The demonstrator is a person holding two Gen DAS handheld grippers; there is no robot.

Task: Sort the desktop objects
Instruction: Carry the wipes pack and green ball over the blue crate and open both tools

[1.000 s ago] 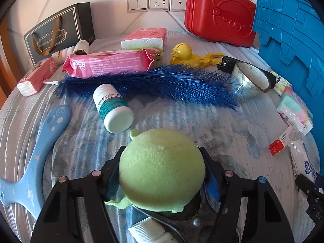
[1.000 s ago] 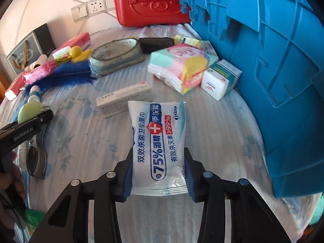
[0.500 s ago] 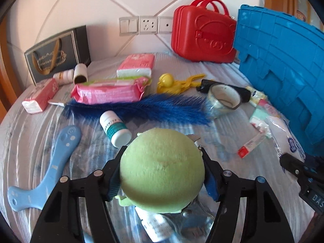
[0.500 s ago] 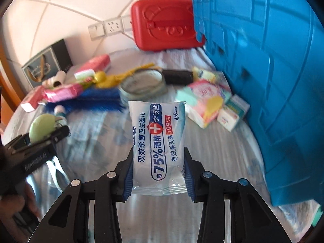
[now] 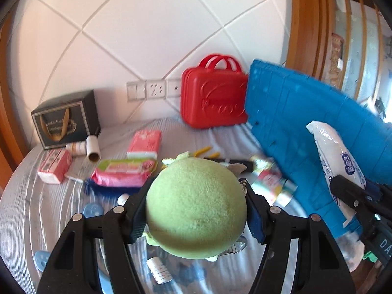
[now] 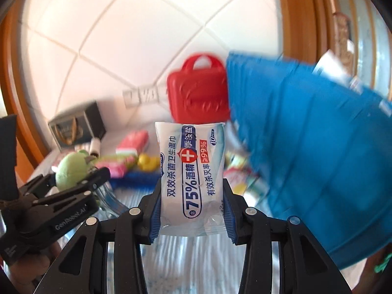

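My left gripper (image 5: pixel 196 210) is shut on a round green plush toy (image 5: pixel 196 208), held well above the table. In the right wrist view the same toy (image 6: pixel 69 169) shows at the left in the left gripper (image 6: pixel 80 183). My right gripper (image 6: pixel 192 210) is shut on a white pack of alcohol wipes (image 6: pixel 191 171) with blue and red print, also lifted. That pack (image 5: pixel 335 156) appears at the right of the left wrist view, in front of the tall blue crate (image 5: pixel 306 132). The crate (image 6: pixel 306 147) fills the right side of the right wrist view.
On the striped cloth (image 5: pixel 29 210) lie a red case (image 5: pixel 213 98), a black gift bag (image 5: pixel 65 120), pink tissue packs (image 5: pixel 125 171), a red-white box (image 5: pixel 55 165), a blue brush (image 5: pixel 107 188) and small bottles (image 5: pixel 159 269). A tiled wall with sockets (image 5: pixel 152 89) stands behind.
Both grippers have risen with their loads and tilted up, so the table objects look smaller and lower. More wall and the top edge of the blue crate have come into view.
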